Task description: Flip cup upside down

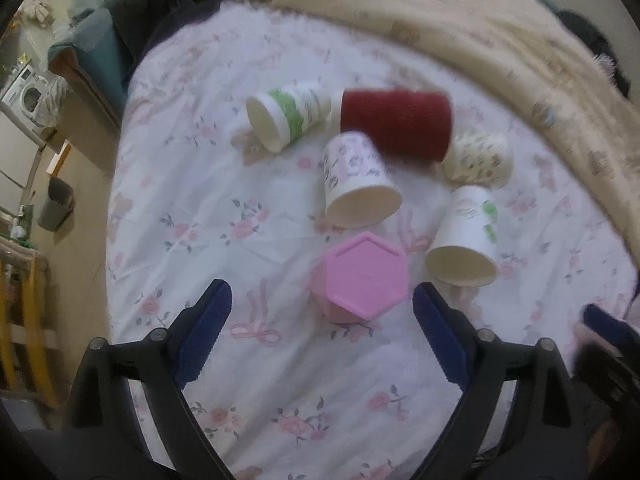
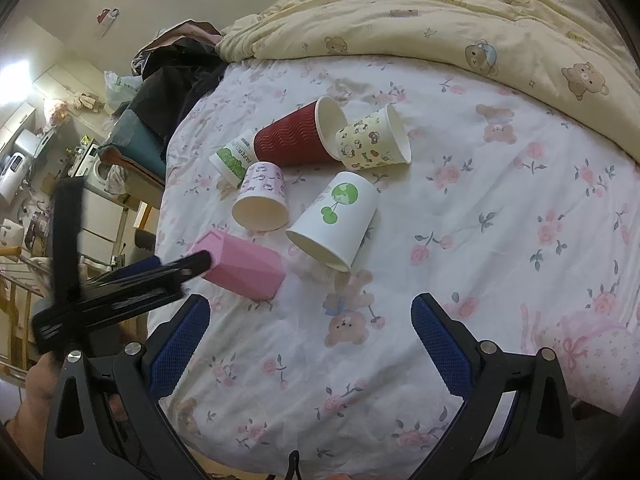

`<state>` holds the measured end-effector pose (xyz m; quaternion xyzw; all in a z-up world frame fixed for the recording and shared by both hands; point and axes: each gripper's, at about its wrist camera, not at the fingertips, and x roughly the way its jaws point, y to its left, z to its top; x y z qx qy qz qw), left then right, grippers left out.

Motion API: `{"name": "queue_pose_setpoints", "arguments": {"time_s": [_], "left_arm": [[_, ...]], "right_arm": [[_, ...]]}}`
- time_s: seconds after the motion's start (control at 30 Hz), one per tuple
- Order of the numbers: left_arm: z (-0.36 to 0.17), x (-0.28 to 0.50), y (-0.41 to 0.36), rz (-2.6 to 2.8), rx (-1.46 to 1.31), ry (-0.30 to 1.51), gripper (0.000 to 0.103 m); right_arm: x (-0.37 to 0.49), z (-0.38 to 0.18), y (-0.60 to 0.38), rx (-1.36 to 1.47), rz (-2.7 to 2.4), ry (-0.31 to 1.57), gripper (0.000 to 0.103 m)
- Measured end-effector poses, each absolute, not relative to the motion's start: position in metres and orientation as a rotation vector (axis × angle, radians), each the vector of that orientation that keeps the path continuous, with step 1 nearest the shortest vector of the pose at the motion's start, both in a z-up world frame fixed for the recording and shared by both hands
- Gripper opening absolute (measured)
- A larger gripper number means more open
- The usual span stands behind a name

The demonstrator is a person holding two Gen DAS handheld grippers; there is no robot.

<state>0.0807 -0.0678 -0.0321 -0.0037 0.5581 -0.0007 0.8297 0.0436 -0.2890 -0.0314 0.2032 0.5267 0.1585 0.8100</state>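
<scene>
Left gripper (image 1: 322, 320) wide, holding nothing, low centre of left view; pink cup (image 1: 362, 278) on its side just ahead between fingers, hexagonal base facing camera, not touched. Right gripper (image 2: 310, 338) also wide, empty, low centre of right view over flowered sheet (image 2: 500, 216). Red cup (image 2: 300, 136) and four paper cups lie tipped in cluster mid-frame, white cup with green print (image 2: 336, 220) nearest pink one. Yellow bear blanket (image 2: 460, 12) upper right
</scene>
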Motion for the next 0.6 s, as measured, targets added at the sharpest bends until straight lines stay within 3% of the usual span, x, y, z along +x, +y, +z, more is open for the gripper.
{"name": "queue_pose_setpoints", "arguments": {"time_s": [0.3,0.6], "left_arm": [[0.025,0.030,-0.026,-0.014,-0.091,0.972,0.090],[0.022,-0.015,0.013,0.074,-0.147,0.906,0.090]], "right_arm": [[0.039,-0.028,-0.274,0.388,0.351,1.098,0.103],[0.024,-0.013,-0.248,0.238,0.365,1.004,0.103]]}}
